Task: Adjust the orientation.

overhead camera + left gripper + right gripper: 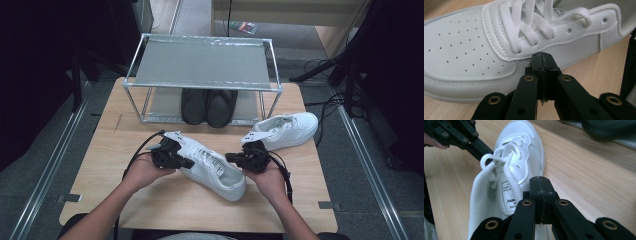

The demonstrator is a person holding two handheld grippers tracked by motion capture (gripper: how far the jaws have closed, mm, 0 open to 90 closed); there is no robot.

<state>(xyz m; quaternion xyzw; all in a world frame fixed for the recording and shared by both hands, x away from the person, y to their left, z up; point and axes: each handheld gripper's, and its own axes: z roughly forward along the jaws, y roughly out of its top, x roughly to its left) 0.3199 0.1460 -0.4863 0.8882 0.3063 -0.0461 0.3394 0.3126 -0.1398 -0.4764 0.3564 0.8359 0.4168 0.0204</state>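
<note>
A white sneaker [212, 167] lies on the wooden table [115, 165] between my two grippers, toe toward the far left, heel toward the near right. My left gripper [189, 163] is shut and empty, its tip against the sneaker's side below the laces [524, 27]. The same sneaker [466, 50] spreads across the left gripper view behind the left gripper [543, 57]. My right gripper [229, 157] is shut too, close to the sneaker's collar. From the right gripper [541, 180] I look into the sneaker [521, 155]. A second white sneaker [286, 129] rests at the right.
A metal shoe rack [202, 62] stands at the table's far side, with a pair of black shoes [209, 106] on its lower shelf. Black cables [327, 107] trail on the floor at the right. Bare wood lies at the near left.
</note>
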